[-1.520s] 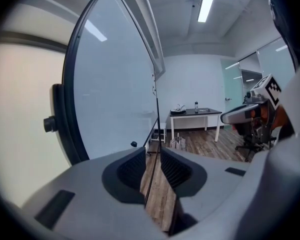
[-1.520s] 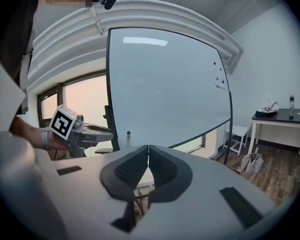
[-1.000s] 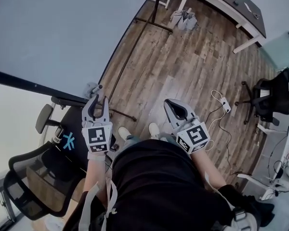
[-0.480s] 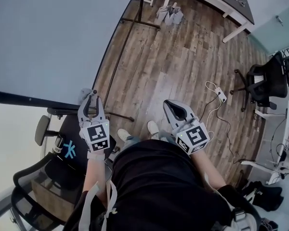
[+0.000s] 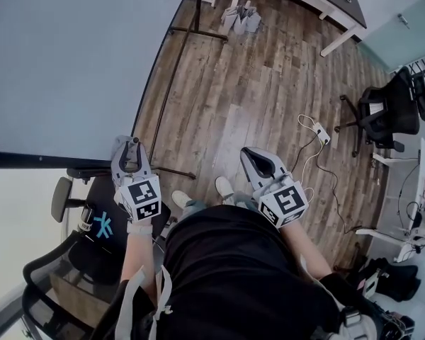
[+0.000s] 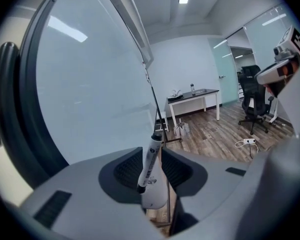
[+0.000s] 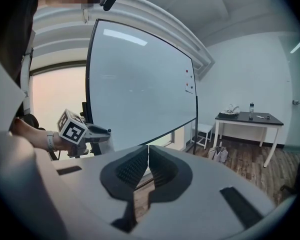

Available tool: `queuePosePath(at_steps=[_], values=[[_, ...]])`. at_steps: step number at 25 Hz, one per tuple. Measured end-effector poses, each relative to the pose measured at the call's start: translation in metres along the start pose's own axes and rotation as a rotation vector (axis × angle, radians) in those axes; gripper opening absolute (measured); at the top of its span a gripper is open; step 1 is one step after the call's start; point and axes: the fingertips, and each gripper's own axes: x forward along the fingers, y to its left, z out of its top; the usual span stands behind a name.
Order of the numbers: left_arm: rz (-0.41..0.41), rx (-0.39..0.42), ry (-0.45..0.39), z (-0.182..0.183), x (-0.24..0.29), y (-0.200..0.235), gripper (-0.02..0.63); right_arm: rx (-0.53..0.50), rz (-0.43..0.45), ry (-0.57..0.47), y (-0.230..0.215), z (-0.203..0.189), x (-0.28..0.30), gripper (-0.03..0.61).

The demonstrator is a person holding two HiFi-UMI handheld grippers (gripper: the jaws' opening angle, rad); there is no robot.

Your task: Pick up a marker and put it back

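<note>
I am holding the marker (image 6: 151, 165) in my left gripper (image 5: 131, 147), the jaws drawn in almost fully and pinching its barrel between the ribbed dark pads. It is sitting tilted across them, one end poking out toward the lower edge of the whiteboard (image 5: 71, 55), just beside the dark frame. My right gripper (image 7: 148, 158) is hanging at my side with its jaws pressed together on nothing.

I am worrying about that tilt. The barrel is round, smooth white plastic with dark print, and the pads are gripping only a short stretch of it, so I judge it could pivot or slide out if the end knocks the frame as I am setting it back. I cannot make out a ledge to put it on, and a misjudged release would be dropping it onto the wood-plank floor (image 5: 269, 83) or the black mesh office chair (image 5: 64, 261) below. The board's face is glossy and flat, offering nothing to catch it.
</note>
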Motion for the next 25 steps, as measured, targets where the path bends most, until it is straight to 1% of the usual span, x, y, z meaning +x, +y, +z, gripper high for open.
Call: queuePosePath(at_steps=[6,14,19,25], values=[[0.015,0.022,0.035,-0.002,0.004,0.002,0.112,0.006,-0.006,0.003,-0.001,0.000,0.001,0.015],[0.021,0.031,0.039,0.000,0.005,-0.001,0.109,0.005,0.012,0.002,-0.006,0.002,0.006,0.015],[0.024,0.012,0.044,0.002,0.004,-0.004,0.084,0.001,0.038,0.003,-0.008,0.003,0.010,0.015],[0.035,-0.006,0.021,0.008,-0.003,-0.002,0.074,-0.008,0.075,-0.004,-0.006,0.007,0.014,0.015]])
